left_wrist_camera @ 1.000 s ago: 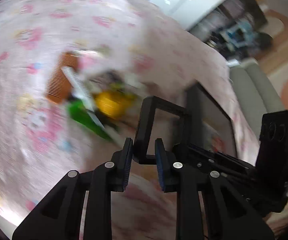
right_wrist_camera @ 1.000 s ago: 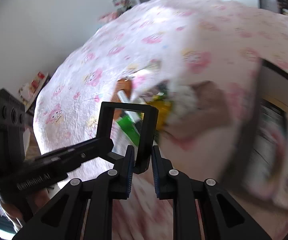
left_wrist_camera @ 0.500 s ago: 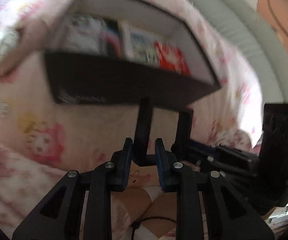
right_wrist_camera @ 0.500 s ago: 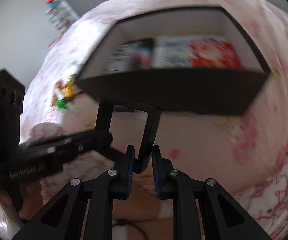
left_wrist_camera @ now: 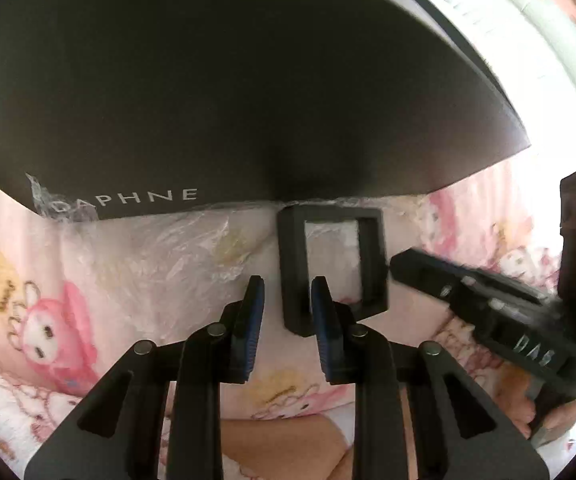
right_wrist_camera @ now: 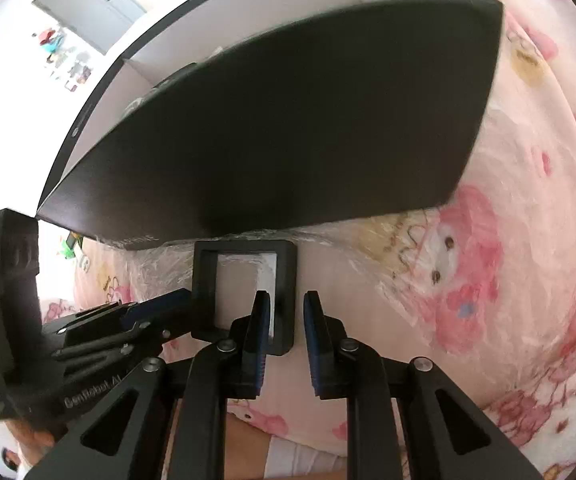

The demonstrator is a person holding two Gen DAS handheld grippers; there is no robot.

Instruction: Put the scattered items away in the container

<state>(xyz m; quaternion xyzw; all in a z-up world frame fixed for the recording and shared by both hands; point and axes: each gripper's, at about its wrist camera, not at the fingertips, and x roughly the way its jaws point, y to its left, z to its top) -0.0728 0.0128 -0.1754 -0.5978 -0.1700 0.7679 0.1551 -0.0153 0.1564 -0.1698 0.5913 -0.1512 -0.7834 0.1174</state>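
A black rectangular frame lies on the pink cartoon-print bedsheet, right against the near wall of the big black "DAPHNE" box. My left gripper is open, its fingers on either side of the frame's left bar with gaps. My right gripper is open astride the frame's right bar. The box fills the upper view; its inside is hidden from here.
Crinkled clear plastic lies on the sheet under the box's edge. A few small items, green among them, show far left past the box corner. A grey sofa stands beyond the box. A person's leg is just below the grippers.
Both grippers carried the frame from the scattered items over to the box, lowered it onto the sheet by the box wall, and opened their fingers off it.
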